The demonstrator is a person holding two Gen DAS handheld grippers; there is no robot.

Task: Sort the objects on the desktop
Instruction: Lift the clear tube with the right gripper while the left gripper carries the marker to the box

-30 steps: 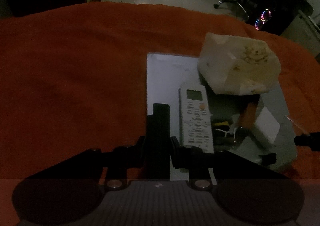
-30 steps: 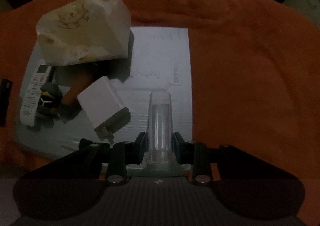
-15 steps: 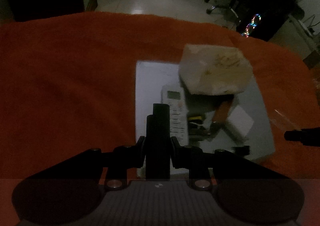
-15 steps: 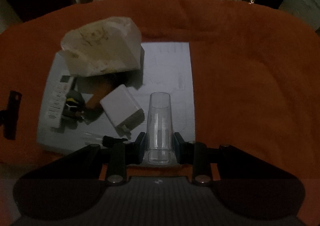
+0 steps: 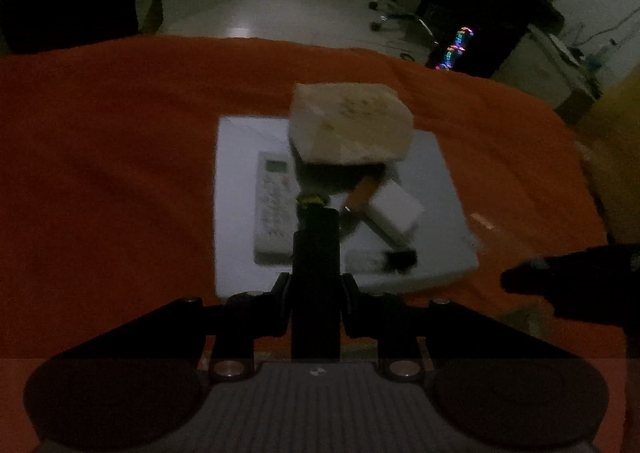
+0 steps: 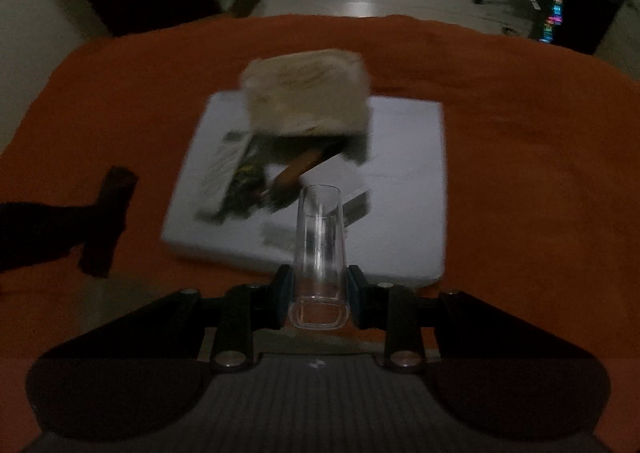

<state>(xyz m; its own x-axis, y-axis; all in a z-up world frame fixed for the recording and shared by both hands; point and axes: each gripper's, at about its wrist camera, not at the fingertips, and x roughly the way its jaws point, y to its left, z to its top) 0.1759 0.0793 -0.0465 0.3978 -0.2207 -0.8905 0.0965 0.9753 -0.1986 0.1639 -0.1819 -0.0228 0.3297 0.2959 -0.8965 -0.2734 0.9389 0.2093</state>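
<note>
My left gripper (image 5: 316, 289) is shut on a black bar-shaped object (image 5: 316, 249), held above the near edge of a white board (image 5: 236, 189) on the orange cloth. My right gripper (image 6: 319, 289) is shut on a clear plastic cap-like tube (image 6: 319, 237), above the board's near edge (image 6: 408, 189). On the board lie a white remote (image 5: 272, 205), a cream tissue pack (image 5: 352, 125), a white charger block (image 5: 396, 213) and an orange item (image 5: 362, 193).
The orange cloth (image 5: 100, 173) covers the whole table. The right gripper shows as a dark shape at the right of the left wrist view (image 5: 576, 281). The left gripper shows at the left of the right wrist view (image 6: 104, 221). Office chairs and a lit computer (image 5: 456, 49) stand behind.
Both grippers have pulled back and up from the board, each still holding its object. The board and its things look smaller and farther now.
</note>
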